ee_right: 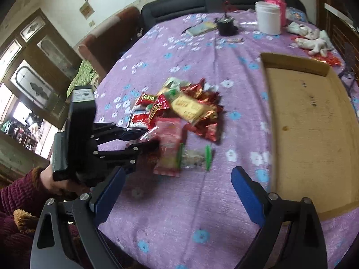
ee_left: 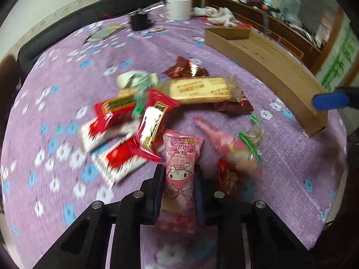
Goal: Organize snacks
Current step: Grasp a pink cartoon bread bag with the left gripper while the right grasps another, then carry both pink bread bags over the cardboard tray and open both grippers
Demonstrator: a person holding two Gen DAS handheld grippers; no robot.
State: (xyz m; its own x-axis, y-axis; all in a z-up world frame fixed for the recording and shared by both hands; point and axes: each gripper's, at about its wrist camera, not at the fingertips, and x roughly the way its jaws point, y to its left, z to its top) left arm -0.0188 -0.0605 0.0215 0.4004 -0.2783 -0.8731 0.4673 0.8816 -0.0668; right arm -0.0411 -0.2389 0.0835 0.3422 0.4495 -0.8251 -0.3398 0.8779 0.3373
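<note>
Left gripper (ee_left: 179,174) clamps pink snack packet (ee_left: 180,174); right gripper (ee_right: 179,192) gapes; cardboard tray (ee_right: 309,121) bare.

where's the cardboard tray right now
The cardboard tray sits empty on the purple tablecloth at the right of the right wrist view, to the right of the snack pile and just beyond the open right gripper.
</note>
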